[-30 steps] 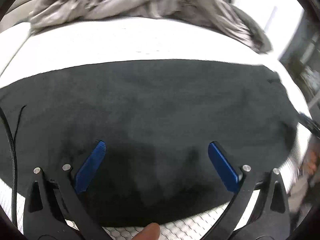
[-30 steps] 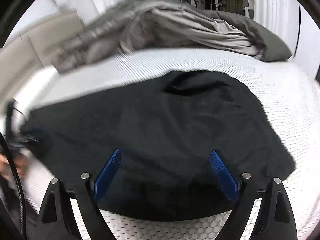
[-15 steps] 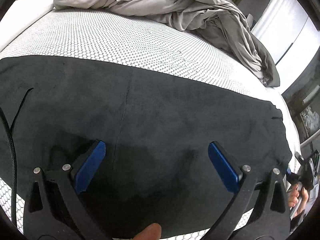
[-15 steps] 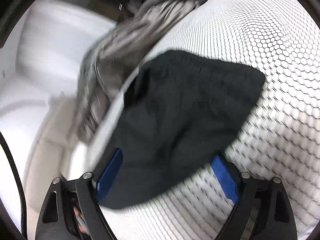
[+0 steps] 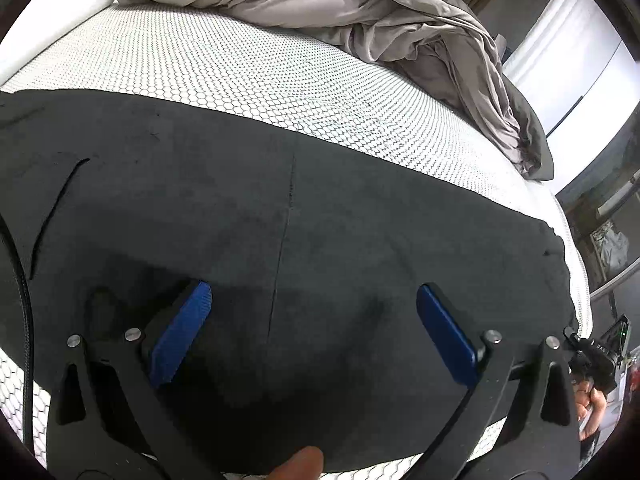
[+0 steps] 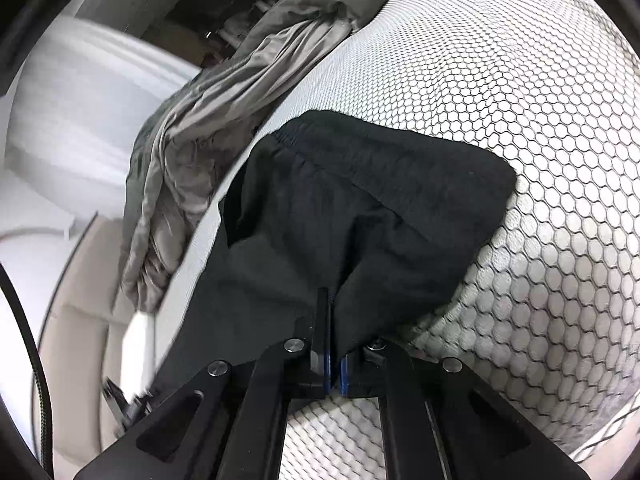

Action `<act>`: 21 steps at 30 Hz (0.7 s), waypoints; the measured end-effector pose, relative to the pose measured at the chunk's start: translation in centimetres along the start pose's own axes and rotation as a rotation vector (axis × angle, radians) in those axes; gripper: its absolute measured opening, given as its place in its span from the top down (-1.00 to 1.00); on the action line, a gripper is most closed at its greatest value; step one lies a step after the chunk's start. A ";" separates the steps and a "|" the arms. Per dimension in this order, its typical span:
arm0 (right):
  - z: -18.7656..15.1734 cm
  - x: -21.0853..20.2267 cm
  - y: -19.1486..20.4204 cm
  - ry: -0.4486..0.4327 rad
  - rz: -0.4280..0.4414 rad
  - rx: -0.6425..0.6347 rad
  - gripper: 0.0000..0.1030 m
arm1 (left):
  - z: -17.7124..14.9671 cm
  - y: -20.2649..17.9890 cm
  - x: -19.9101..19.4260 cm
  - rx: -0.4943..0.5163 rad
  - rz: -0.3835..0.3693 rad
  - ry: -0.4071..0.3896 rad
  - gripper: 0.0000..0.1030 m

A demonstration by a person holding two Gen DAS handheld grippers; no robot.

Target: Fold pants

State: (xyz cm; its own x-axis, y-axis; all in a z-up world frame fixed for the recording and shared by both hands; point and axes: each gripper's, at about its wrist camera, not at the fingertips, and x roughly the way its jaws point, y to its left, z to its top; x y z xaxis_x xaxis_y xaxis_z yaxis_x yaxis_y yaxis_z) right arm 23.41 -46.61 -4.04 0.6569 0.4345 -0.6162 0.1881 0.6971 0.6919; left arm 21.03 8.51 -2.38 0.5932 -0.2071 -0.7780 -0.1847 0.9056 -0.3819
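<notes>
Nearest to us, our right gripper (image 6: 334, 344) has its jaws clenched on a pinch of the black pants (image 6: 360, 216), taken at the edge close to the elastic waistband (image 6: 320, 140), and the cloth rises into a small tent from the nip. Our left gripper (image 5: 312, 328) hovers over the same pants (image 5: 300, 220) with jaws spread wide and gripping nothing, blue pads (image 5: 180, 336) just above the fabric. The pants lie spread flat across the bed (image 5: 240, 72), on its honeycomb-patterned mattress cover, a seam running down the middle. We judge the cloth soft, light and limp: it will sag and drag, not hold a shape, so one corner alone will pull it crooked. We would take hold at the near edge, level with the right gripper's pinch, catching all layers. Beyond the pants lies bare mattress, then a rumpled grey duvet (image 5: 360, 12) at the far end.
</notes>
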 end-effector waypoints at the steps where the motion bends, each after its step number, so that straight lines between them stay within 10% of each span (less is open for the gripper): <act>1: 0.2 0.2 -0.2 0.018 -0.006 0.000 0.86 | 0.0 0.1 -0.1 0.004 0.004 -0.002 -0.98; 12: 2.7 -8.1 2.2 -0.375 -0.308 -0.123 0.28 | 0.1 -1.5 -2.1 0.072 -0.002 -0.060 -0.98; 21: -2.4 4.9 15.8 -0.030 -0.202 -0.624 -0.48 | -2.7 -10.9 0.7 0.334 0.006 -0.003 -0.98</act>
State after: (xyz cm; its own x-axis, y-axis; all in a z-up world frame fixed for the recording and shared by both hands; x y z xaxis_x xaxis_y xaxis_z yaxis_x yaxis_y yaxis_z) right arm 27.89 -32.06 2.97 0.6748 0.2508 -0.6941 -0.1430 0.9671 0.2104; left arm 21.38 -2.50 -0.11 0.5954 -0.2002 -0.7781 0.0782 0.9783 -0.1920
